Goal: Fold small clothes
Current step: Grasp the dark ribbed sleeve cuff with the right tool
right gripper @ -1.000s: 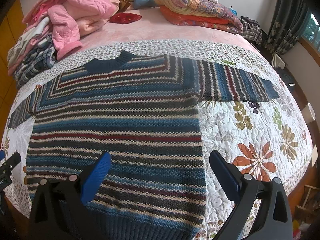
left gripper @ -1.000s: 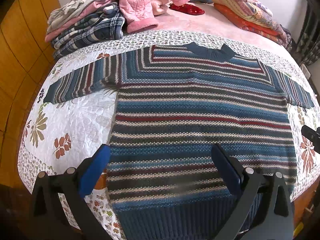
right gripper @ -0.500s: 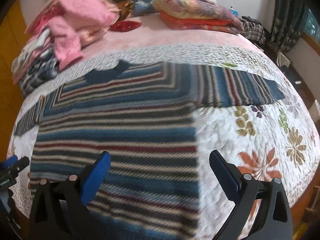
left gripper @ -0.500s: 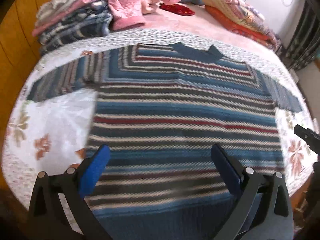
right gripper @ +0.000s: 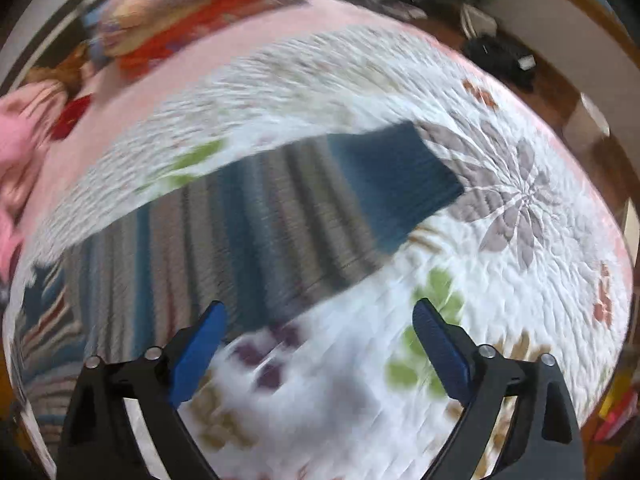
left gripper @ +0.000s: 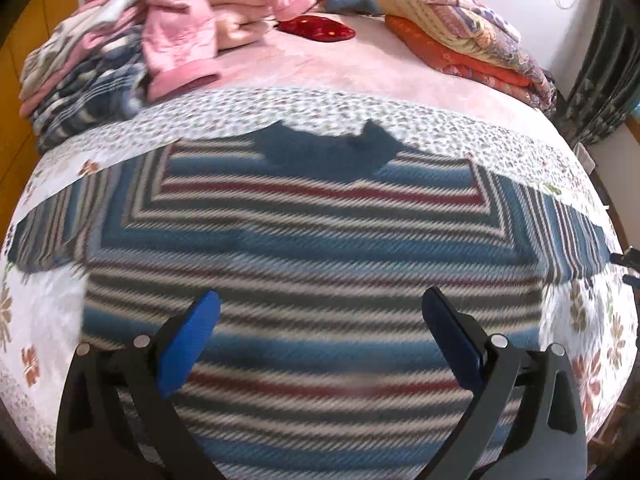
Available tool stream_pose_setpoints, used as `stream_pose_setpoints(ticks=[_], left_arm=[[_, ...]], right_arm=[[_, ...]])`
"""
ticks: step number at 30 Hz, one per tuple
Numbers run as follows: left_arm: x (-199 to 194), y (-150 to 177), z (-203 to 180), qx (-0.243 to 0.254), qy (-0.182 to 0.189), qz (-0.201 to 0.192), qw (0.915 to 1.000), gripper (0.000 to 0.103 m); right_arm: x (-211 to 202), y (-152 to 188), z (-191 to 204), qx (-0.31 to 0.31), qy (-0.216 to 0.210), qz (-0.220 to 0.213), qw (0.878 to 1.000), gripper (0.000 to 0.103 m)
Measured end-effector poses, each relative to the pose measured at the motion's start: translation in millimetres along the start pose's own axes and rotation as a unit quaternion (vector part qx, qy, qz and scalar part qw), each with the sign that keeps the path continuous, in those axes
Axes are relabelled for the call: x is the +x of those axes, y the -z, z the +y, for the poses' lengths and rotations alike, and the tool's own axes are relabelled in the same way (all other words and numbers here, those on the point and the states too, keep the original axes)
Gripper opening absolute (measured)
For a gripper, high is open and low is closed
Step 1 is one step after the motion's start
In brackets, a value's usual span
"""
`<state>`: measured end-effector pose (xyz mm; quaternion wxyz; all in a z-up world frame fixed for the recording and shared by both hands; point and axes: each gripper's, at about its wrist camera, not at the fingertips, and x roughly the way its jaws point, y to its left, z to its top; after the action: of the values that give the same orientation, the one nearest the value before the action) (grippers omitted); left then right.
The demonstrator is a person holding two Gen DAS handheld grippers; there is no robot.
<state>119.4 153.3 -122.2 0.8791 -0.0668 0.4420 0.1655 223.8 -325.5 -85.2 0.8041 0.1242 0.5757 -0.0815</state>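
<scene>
A striped knitted sweater (left gripper: 320, 248) in blue, grey, white and red lies flat and face up on the floral quilt (left gripper: 40, 320), sleeves spread to both sides, dark blue collar (left gripper: 332, 152) at the far end. My left gripper (left gripper: 320, 312) hovers open over the sweater's middle, holding nothing. In the right wrist view, which is blurred, the sweater's right sleeve (right gripper: 280, 216) with its dark blue cuff (right gripper: 396, 176) runs across the quilt (right gripper: 500, 280). My right gripper (right gripper: 320, 320) is open above the quilt just below that sleeve.
A heap of pink and plaid clothes (left gripper: 132, 40) sits at the far left of the bed. Folded orange and floral blankets (left gripper: 460, 48) lie at the far right, with a red item (left gripper: 316, 28) between them. Dark curtains (left gripper: 600, 72) hang at the right.
The left gripper has moved forward over the sweater toward the collar. The right gripper has swung right and turned, now over the right sleeve instead of the body. Both stay open.
</scene>
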Motion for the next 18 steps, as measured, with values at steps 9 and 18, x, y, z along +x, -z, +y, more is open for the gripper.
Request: stream_pose_setpoints(ticks=[9, 18], left_arm=[[36.4, -23.1, -38.7, 0.006, 0.000, 0.003, 1.0000, 0.100], [44.4, -18.8, -36.0, 0.000, -0.001, 0.012, 0.9999, 0.100]], right_arm=[[55.4, -29.6, -48.4, 0.059, -0.032, 0.030, 0.997, 0.089], [53.5, -45.4, -55.9, 0.071, -0.053, 0.007, 0.996, 0.013]])
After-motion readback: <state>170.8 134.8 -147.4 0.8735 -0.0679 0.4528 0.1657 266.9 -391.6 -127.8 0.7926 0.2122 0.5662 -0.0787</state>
